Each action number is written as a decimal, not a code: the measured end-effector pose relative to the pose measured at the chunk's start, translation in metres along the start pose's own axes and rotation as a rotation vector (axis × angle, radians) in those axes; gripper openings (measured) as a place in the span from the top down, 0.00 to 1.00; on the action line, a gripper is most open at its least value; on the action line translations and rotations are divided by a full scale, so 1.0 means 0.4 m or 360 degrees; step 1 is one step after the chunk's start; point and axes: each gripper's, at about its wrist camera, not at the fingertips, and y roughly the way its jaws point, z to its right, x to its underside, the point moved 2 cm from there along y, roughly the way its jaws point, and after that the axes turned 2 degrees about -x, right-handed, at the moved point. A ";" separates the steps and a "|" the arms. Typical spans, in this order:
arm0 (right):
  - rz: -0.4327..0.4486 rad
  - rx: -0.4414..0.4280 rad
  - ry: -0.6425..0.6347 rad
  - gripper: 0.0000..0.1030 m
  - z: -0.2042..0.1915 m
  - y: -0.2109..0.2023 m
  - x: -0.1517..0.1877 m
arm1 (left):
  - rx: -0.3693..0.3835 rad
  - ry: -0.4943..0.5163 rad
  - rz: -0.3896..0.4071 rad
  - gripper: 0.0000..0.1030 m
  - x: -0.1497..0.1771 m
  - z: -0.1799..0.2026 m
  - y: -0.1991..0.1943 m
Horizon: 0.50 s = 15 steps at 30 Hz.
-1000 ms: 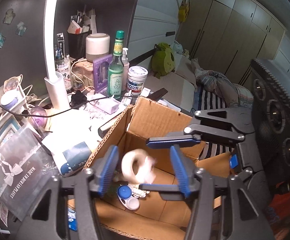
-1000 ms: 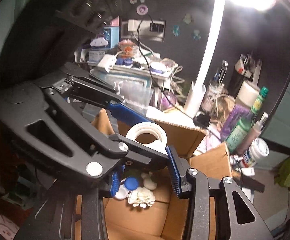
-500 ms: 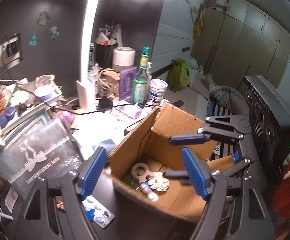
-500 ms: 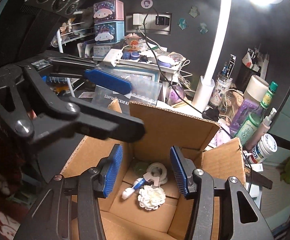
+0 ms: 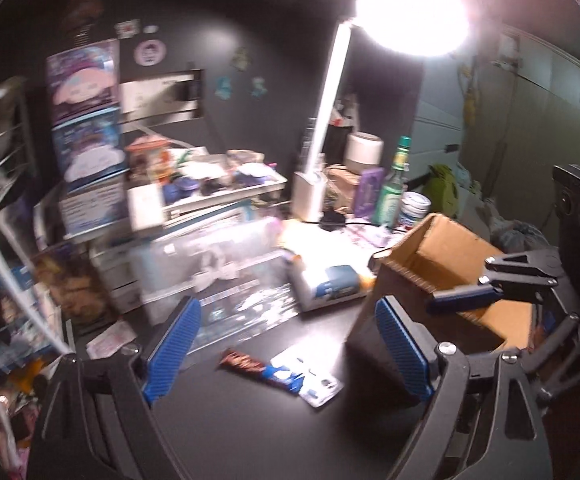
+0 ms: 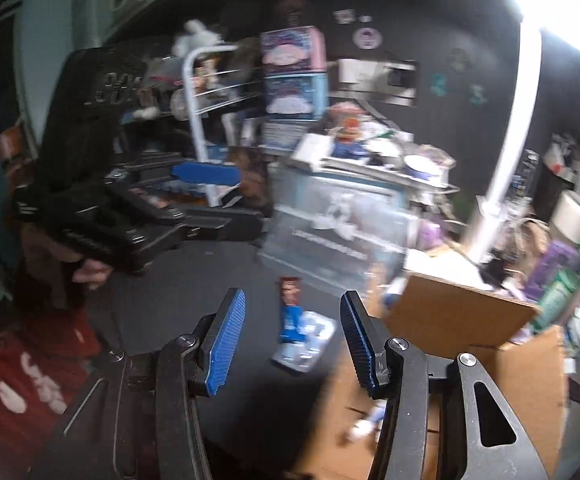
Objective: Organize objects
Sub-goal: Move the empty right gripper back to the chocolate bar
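both grippers are empty with jaws apart; the left gripper (image 5: pixel 285 354) has just been opening wider. they aim at the snack bar (image 6: pixel 291 294) and blister pack (image 6: pixel 306 340) lying on the desk beside the cardboard box (image 6: pixel 466 312), probably next to collect.

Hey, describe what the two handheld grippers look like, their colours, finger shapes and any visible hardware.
Both are black plastic tools. The left gripper and the right gripper each carry two flat fingers faced with ribbed blue pads, mounted on angular black linkage bars with triangular cut-outs, joined by round silver screws. No cables or printed markings show on them.
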 end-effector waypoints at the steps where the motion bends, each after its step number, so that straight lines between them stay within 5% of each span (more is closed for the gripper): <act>1: -0.0021 -0.0055 -0.0020 0.55 -0.034 0.023 -0.004 | -0.0034 -0.0007 0.0002 0.15 0.017 -0.021 -0.007; 9: -0.0202 -0.0272 -0.0003 0.55 -0.181 0.204 0.018 | -0.0159 -0.0096 -0.0052 0.15 0.163 -0.143 -0.007; 13: -0.0271 -0.0220 0.0116 0.55 -0.167 0.312 0.062 | -0.0149 -0.0132 -0.0139 0.15 0.235 -0.176 0.023; 15: -0.0293 -0.0088 0.0160 0.55 -0.138 0.367 0.088 | -0.0135 -0.0153 -0.0166 0.15 0.259 -0.187 0.037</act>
